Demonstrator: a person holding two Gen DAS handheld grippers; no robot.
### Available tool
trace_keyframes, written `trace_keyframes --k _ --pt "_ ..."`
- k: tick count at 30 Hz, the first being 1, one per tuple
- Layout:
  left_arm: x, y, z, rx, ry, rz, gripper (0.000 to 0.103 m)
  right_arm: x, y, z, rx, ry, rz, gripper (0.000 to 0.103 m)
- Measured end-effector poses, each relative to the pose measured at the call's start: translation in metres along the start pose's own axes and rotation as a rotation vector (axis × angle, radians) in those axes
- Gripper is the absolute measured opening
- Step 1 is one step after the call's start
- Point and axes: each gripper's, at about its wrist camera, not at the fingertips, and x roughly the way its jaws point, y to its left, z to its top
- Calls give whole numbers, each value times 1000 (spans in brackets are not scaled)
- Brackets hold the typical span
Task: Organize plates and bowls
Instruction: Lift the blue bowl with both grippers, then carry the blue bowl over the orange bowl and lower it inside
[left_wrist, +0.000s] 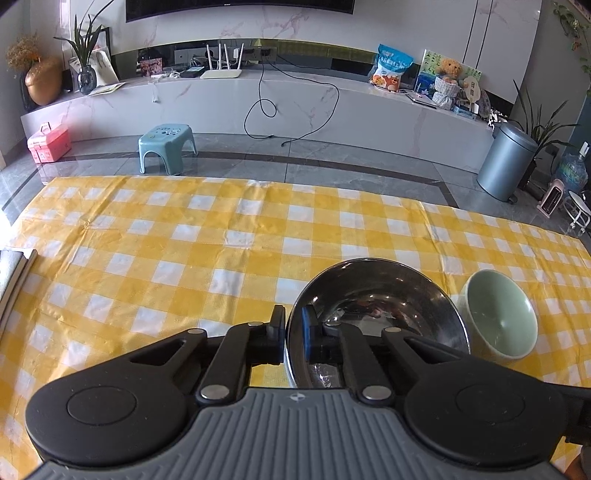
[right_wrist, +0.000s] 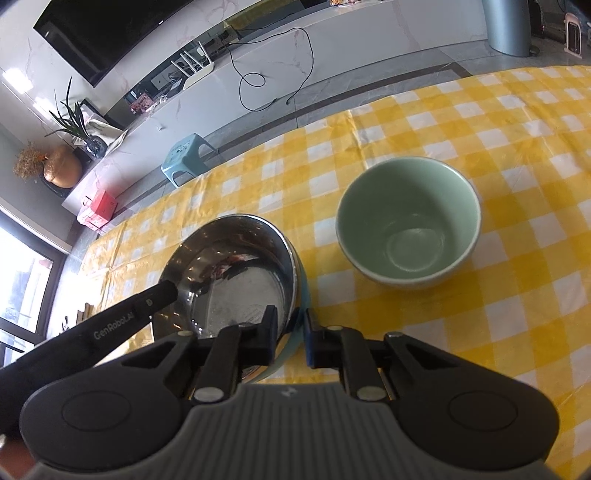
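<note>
Both grippers pinch the shiny steel bowl (left_wrist: 376, 295) by its rim: left gripper (left_wrist: 293, 334) on one side, right gripper (right_wrist: 290, 338) on the other. The green bowl (right_wrist: 408, 221) sits just beside it on the checked tablecloth (left_wrist: 184, 240), with lots of bare cloth further out.

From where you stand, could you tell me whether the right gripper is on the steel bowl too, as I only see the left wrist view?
Observer: Yes, the right gripper is shut across the steel bowl's near rim.
Operator: Is anything under that bowl?
Observer: A pale blue rim shows beneath it; I cannot tell which dish.
Operator: Does the green bowl touch it?
Observer: No, the green bowl stands apart, with checked cloth between them.
</note>
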Motion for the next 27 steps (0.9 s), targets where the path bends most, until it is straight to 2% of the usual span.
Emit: trace_keyframes --k 10,27 --pt "-30 9 -8 -56 29 -12 8 -22 3 -2 -15 15 10 10" --pt "-121 1 -52 -110 -4 -54 8 -114 -5 -43 -49 -36 64 8"
